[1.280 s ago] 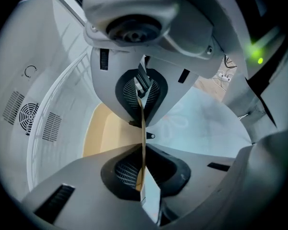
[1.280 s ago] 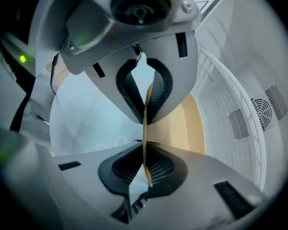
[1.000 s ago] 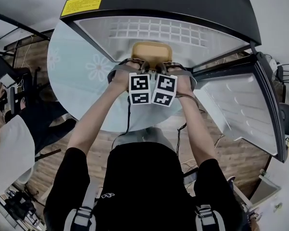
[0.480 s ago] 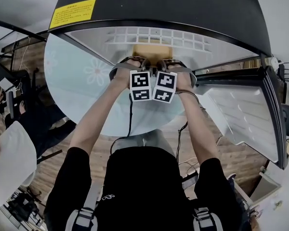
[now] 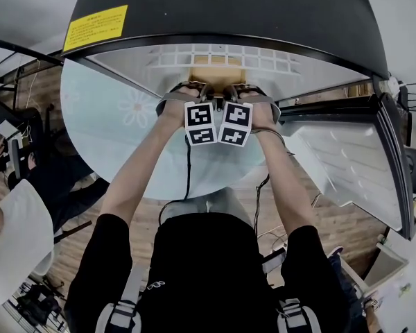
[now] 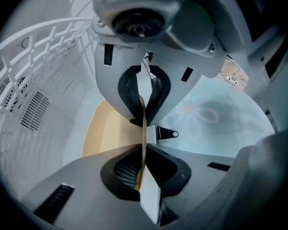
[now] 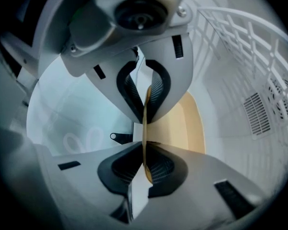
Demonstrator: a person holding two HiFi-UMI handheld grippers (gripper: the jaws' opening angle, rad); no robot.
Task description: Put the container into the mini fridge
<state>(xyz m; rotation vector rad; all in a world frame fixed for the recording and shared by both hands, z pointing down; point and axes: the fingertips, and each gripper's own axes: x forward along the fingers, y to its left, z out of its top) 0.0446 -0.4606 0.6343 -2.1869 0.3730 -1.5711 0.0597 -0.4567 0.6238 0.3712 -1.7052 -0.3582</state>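
**Grippers.** Your left gripper (image 6: 143, 128) is closed on the near wall of the tan container (image 7: 187, 123). The thin wall runs edge-on between the ribbed pads (image 6: 132, 92), which press on it from both sides. These jaws have just eased a shade wider, with the wall between them and the pads bearing on it. Your right gripper (image 7: 146, 128) is clamped on the same wall in like manner, with the jaws nearly together and the pads tight against the tan edge.

**Hands.** In the head view the two grippers sit side by side, their marker cubes just beside each other. Your left hand (image 5: 175, 109) and right hand (image 5: 263, 115) are level, with both arms stretched forward.

**Container.** It is inside the mini fridge (image 5: 229, 12), past the front opening and under the white wire shelf (image 5: 222, 55). From the head view only a tan strip of it shows beyond the grippers. Both gripper views show its open hollow set against the white interior. I cannot tell whether its base rests on the fridge floor.

**Surroundings.** The fridge door (image 5: 353, 165) stands swung open to your right. The fridge sits on a round table (image 5: 111, 116) under a pale blue cover with a flower print. A vent grille (image 6: 33, 110) shows on the white inner wall, beneath the shelf.
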